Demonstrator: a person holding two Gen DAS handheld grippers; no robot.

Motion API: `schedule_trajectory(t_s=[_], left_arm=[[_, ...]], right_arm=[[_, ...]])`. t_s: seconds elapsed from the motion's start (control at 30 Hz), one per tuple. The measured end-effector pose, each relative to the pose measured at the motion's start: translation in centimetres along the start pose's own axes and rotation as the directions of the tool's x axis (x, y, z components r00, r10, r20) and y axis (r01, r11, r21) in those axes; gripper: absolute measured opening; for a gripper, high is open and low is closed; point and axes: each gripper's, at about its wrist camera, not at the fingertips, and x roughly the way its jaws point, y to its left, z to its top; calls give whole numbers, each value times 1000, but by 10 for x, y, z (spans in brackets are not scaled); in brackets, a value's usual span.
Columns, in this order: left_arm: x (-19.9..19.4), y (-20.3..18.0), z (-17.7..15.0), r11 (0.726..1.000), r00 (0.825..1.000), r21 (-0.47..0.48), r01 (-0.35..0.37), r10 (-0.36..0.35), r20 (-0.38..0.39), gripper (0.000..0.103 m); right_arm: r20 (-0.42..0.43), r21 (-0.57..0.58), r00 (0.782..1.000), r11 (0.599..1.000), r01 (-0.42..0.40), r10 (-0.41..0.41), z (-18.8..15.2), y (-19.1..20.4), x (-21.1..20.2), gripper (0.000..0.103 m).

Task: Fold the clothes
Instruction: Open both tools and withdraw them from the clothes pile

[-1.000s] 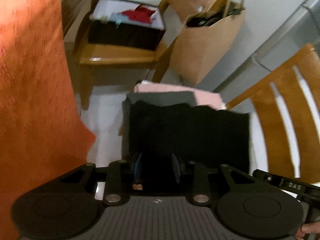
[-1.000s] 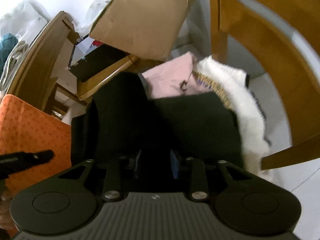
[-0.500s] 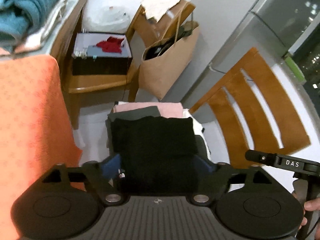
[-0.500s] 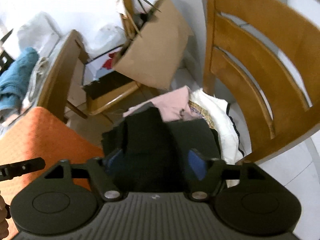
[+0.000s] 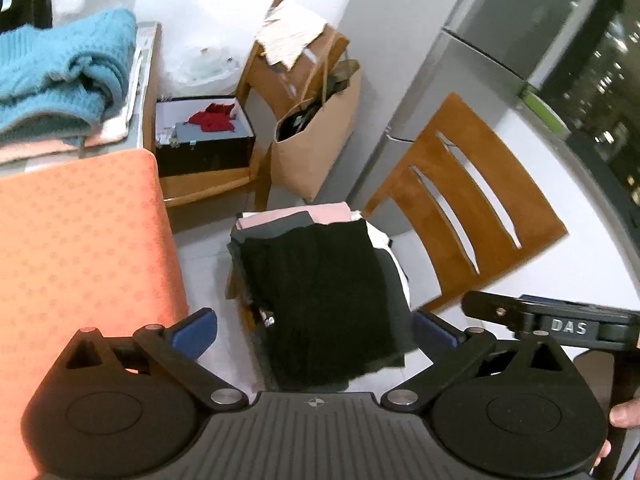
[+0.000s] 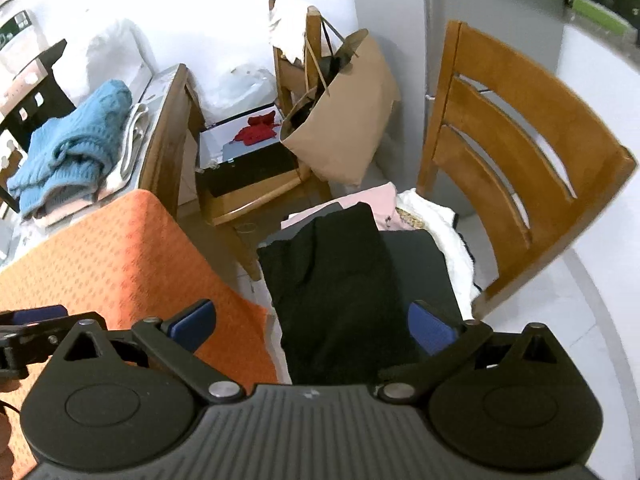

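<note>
Both the left gripper [image 5: 316, 330] and right gripper [image 6: 314, 326] are just opening wide, holding nothing; the black garment [image 5: 324, 296] below is overhanging and risking slipping off the pile

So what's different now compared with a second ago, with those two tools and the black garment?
Both tools, left and right, have just been opening and have let go of the folded black garment; nothing sits between their blue pads now. Both have pulled up and away, so the pile looks smaller. The garment stays on top of the clothes stack on the wooden slat-back chair, and the orange patterned cloth hasn't moved.
</note>
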Motion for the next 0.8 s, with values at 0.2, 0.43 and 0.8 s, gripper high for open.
schedule_trajectory(t_s=[0.2,0.43,0.8], left_arm=[[-48,8,-25,994,1000,111,21,-21,0,103],[-82,12,-48,984,1000,179,-13,16,-19,103],[-106,6,-71,974,993,197,-110,118,-26,103]], right_arm=[[27,52,999,998,24,-26,-42,41,-40,103],[23,72,999,996,44,-46,-81,75,-69,103],[-13,75,1000,997,15,-14,-105,86,-81,103]])
